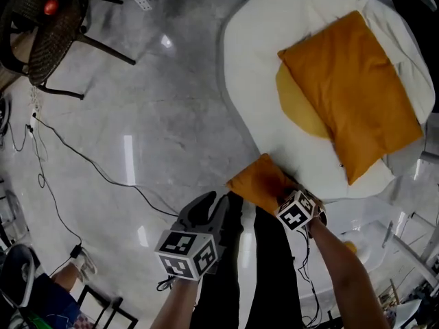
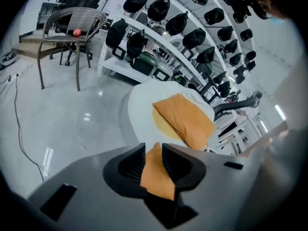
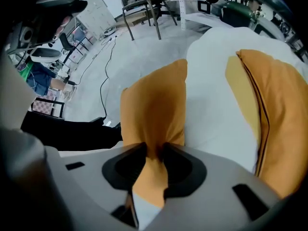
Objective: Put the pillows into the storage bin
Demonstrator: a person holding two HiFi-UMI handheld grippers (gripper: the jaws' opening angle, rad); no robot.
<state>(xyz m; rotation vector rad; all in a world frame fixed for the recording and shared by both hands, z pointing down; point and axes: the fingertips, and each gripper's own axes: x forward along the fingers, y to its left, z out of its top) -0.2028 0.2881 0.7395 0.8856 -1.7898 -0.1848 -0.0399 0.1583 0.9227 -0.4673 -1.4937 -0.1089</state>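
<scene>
At 6 o'clock in head view, by white round cushion (image 1: 254, 81) rim | small orange fabric pillow (image 1: 264, 182) | left claw (image 2: 153, 161), right claw (image 3: 155, 159) both clamped on its cloth | likely light, soft, floppy; take corners | bigger orange pillow (image 1: 350, 91) at 1 o'clock

Two orange pillows are in view, a big pillow (image 1: 350, 88) and a small pillow (image 1: 259, 182), with one white round cushion (image 1: 254, 67). There are two tongs, the left tongs (image 2: 153, 161) and the right tongs (image 3: 154, 159), one wicker chair (image 1: 48, 29) and one red ball (image 1: 50, 7)
</scene>
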